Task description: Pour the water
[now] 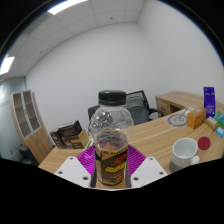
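Bottle [110, 140] in tongs [111, 176], mug [185, 152] nearby

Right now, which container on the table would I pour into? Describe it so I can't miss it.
Start at the wooden table. The gripper has a clear bottle with a black cap between its fingers. Just beside the bottle, toward the table's near edge, stands a white cup, open-topped and opaque, unlike the clear bottle and the flat red lid past it.
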Tool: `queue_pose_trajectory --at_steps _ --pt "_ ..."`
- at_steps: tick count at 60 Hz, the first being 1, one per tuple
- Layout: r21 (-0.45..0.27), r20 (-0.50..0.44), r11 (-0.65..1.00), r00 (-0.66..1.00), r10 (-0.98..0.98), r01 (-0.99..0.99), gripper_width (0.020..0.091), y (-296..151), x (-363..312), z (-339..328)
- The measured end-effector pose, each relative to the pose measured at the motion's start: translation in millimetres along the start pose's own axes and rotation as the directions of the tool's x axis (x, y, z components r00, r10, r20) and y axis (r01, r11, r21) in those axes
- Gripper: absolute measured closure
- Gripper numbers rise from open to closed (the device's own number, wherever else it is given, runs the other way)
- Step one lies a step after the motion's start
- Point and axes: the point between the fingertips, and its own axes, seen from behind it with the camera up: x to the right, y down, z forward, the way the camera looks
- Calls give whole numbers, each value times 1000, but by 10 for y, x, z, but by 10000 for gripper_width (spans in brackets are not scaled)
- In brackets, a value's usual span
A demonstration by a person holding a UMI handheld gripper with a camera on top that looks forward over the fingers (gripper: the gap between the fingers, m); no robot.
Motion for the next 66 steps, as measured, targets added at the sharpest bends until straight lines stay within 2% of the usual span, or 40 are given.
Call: queue_pose_trajectory --at_steps 4,8,14,18,28,34,38,44,52,62,66 --pt "2 76 970 968 240 -241 713 -280 -133 -63" --pt "-7 166 876 863 477 -483 714 -545 -124 -132" --pt "-61 269 640 605 750 -766 716 -911 -5 -220" --pt "-111 305 439 389 869 -892 715 -1055 107 -248" --pt "-208 292 27 -36 956 -978 714 -1000 506 -217" --pt "-254 246 -116 -180 952 -960 716 -842 592 -247" --pt "-261 223 -169 -229 948 -951 715 -732 686 -144" --pt "-273 198 -194 -252 947 -942 717 -628 716 -124" --pt "-292 163 -126 -179 970 -948 715 -603 671 -160" --pt "-274 203 244 192 960 -930 714 -919 685 -281" --pt "-213 228 444 398 889 -870 714 -1133 813 -289"
